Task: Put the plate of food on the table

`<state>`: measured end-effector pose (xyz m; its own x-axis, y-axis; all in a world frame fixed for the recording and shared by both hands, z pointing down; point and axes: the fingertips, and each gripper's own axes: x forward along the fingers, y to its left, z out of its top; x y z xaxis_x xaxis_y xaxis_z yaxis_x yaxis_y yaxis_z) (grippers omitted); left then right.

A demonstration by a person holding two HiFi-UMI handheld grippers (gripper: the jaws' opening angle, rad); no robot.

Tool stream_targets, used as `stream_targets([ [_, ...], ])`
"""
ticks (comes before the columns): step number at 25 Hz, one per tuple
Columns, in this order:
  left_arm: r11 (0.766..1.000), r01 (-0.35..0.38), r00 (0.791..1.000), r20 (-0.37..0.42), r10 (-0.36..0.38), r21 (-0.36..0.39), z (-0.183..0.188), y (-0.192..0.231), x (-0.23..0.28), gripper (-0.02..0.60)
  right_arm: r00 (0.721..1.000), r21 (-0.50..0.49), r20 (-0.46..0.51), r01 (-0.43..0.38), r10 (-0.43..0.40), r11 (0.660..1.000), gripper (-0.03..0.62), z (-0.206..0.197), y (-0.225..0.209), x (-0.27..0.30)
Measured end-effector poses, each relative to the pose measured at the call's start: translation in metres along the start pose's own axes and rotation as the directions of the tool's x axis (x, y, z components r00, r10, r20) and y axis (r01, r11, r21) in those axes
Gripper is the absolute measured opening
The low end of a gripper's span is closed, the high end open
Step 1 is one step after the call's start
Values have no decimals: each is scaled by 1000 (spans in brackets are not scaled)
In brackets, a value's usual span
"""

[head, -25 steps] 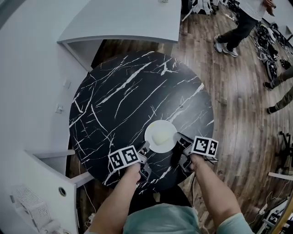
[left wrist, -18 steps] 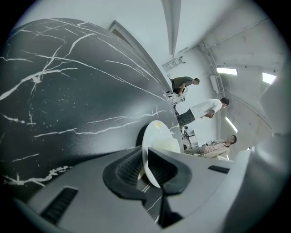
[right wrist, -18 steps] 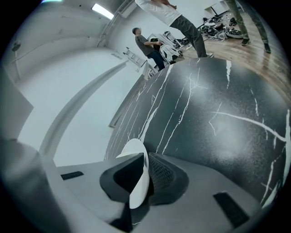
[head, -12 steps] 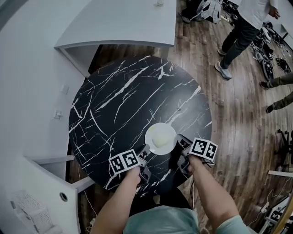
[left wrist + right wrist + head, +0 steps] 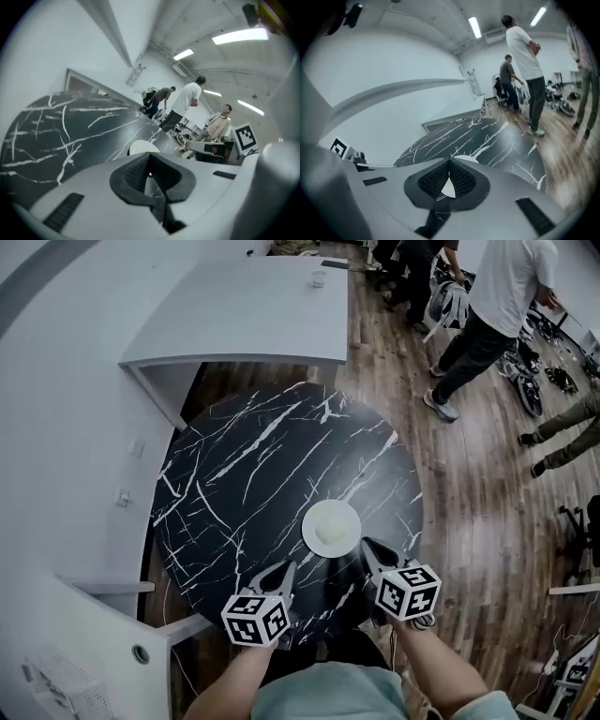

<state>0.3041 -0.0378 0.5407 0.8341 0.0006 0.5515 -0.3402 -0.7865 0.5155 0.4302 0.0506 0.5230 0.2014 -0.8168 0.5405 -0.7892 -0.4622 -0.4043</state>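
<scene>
Black marble with white veins is topping one round table (image 5: 244,474), which is carrying one white plate of food (image 5: 331,527) near the person's edge. Wood floor (image 5: 469,493) is surrounding it. Two grippers are hovering tilted down, just short of the plate. The left gripper (image 5: 285,570) has just been closing its jaws and is pressing them together empty. The right gripper (image 5: 367,546) is also pinching nothing.

A small round white plate of food (image 5: 331,527) stands near the front edge of the round black white-veined marble counter (image 5: 244,474); bare marble lies open behind and left. A long white desk (image 5: 253,315) borders the far side, and standing people (image 5: 492,306) occupy the wooden floor (image 5: 469,484) at right.
</scene>
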Motion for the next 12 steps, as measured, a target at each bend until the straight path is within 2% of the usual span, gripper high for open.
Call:
stream_targets([
  [3, 981, -2, 996, 86, -15, 192, 16, -30, -46, 6, 998, -165, 60, 39, -29, 986, 9, 7, 36, -39],
  [7, 914, -12, 983, 174, -65, 405, 26, -66, -105, 6, 985, -250, 154, 112, -74, 962, 9, 8, 78, -94],
  [9, 892, -8, 976, 196, -91, 451, 23, -82, -128, 6, 978, -267, 195, 130, -79, 955, 9, 7, 97, -119],
  [12, 892, -1, 964, 238, -119, 451, 16, -100, -157, 6, 971, -308, 233, 133, -60, 942, 8, 2, 123, -149],
])
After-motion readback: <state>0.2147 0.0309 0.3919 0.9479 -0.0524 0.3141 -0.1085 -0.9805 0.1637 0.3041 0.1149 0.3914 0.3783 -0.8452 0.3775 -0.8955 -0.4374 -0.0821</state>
